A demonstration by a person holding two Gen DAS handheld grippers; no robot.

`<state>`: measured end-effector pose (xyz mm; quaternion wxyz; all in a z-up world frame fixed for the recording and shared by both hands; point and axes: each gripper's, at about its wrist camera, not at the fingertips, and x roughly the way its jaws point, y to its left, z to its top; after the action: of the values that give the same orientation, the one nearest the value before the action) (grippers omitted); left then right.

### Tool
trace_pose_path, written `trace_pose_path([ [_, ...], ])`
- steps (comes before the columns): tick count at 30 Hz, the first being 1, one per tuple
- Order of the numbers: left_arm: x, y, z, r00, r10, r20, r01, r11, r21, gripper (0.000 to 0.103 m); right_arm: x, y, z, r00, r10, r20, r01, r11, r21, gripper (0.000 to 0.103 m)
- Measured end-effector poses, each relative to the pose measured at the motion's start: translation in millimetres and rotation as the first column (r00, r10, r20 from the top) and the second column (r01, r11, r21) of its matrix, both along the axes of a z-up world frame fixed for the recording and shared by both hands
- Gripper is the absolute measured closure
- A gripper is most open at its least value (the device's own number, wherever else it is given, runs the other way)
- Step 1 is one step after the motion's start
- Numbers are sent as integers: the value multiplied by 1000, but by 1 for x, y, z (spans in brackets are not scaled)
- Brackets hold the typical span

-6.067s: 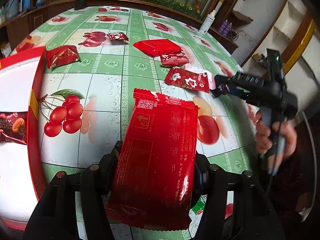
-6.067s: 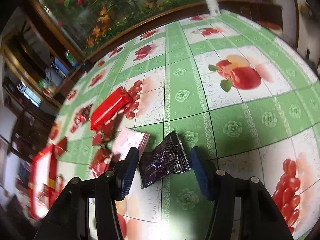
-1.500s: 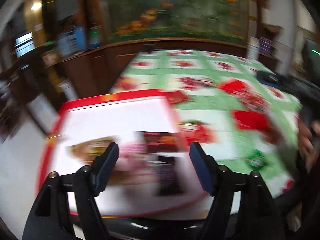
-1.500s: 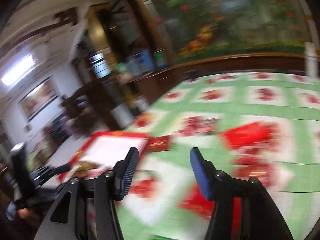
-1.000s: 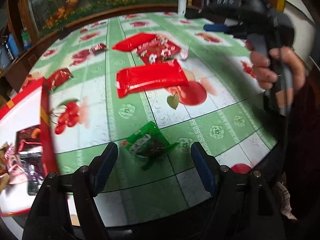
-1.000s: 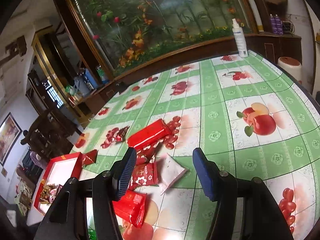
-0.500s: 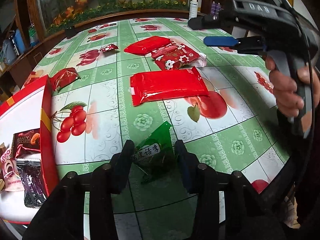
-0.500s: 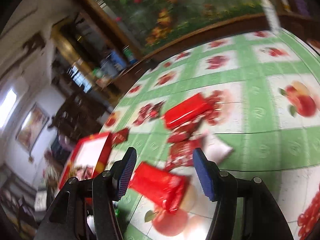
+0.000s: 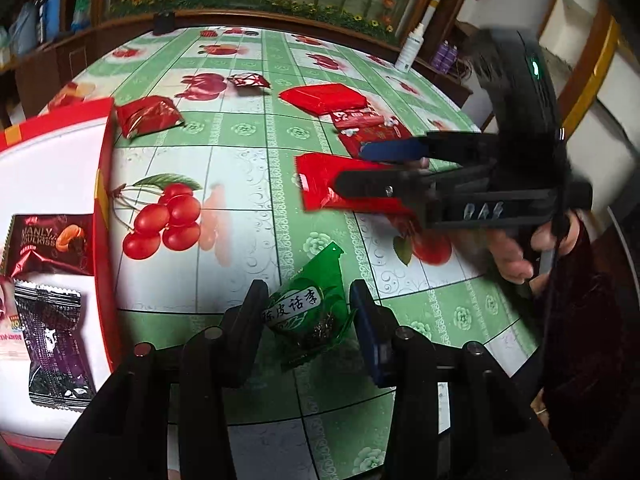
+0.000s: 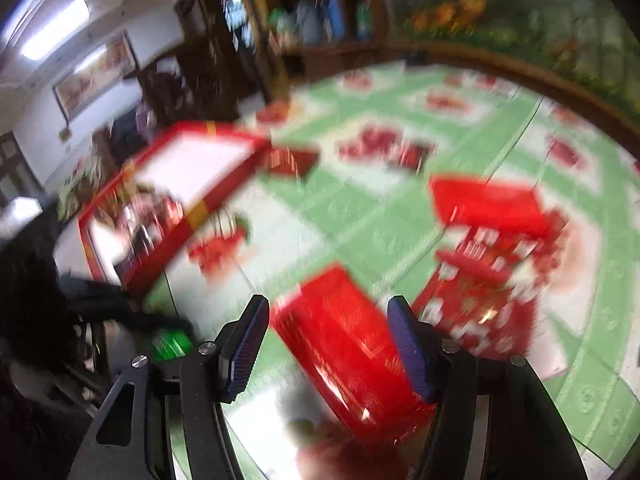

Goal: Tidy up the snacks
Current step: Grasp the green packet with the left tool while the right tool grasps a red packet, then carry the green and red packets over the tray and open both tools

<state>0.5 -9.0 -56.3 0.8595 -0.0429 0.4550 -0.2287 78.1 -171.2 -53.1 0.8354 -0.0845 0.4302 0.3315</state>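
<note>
My left gripper [image 9: 306, 316] is shut on a green snack packet [image 9: 310, 312] at the table's near edge. A long red packet [image 9: 332, 188] lies mid-table. My right gripper [image 9: 352, 168] is open and hovers over that red packet; in the blurred right wrist view the red packet [image 10: 344, 356] lies between its open fingers [image 10: 408, 344]. The red-rimmed tray [image 9: 102, 184] at the left holds a Manly Kiss packet [image 9: 48, 244] and a dark purple packet [image 9: 54, 344].
Further red packets lie on the fruit-print tablecloth: a crumpled one [image 9: 146, 114] beside the tray, a small one [image 9: 248, 80], a flat one [image 9: 324, 96] and floral ones [image 9: 372, 128]. A white bottle [image 9: 412, 46] stands at the far edge.
My left gripper has closed on the green packet. My right gripper has swung down and left over the long red packet, still open.
</note>
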Motion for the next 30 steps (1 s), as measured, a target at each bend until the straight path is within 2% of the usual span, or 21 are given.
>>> trace_pose_path([
  [1, 1, 1, 0, 1000, 1, -4, -1, 1000, -7, 63, 1, 1, -4, 1000, 10, -27, -11, 1000, -28, 37],
  [3, 2, 1, 0, 1000, 1, -8, -1, 1000, -10, 63, 0, -3, -10, 998, 15, -63, -17, 1000, -26, 37],
  [5, 2, 1, 0, 1000, -2, -9, 2, 1000, -7, 63, -5, -7, -9, 999, 10, -52, -12, 999, -52, 38],
  [9, 0, 1, 0, 1000, -3, 0, 3, 1000, 8, 63, -8, -15, -8, 998, -30, -47, 28, 998, -51, 48],
  [13, -4, -1, 0, 1000, -6, 10, 6, 1000, 17, 63, -11, -14, -3, 999, -23, -46, 22, 1000, -19, 52],
  [15, -5, 0, 2, 1000, -8, 17, 8, 1000, 10, 63, -12, -15, 2, 999, -24, -38, 25, 999, 25, 66],
  [18, -6, 0, 4, 1000, -10, 29, 9, 1000, 16, 63, -13, -18, 11, 999, -28, -20, 30, 996, 85, 67],
  [23, -7, 5, 8, 999, 8, 45, -8, 1000, 5, 63, -8, -16, 5, 998, -58, -36, 60, 996, 59, 68],
  [30, -14, 20, 34, 993, 36, 114, -37, 999, 13, 63, -9, -20, 16, 997, -67, -26, 70, 987, 143, 68],
])
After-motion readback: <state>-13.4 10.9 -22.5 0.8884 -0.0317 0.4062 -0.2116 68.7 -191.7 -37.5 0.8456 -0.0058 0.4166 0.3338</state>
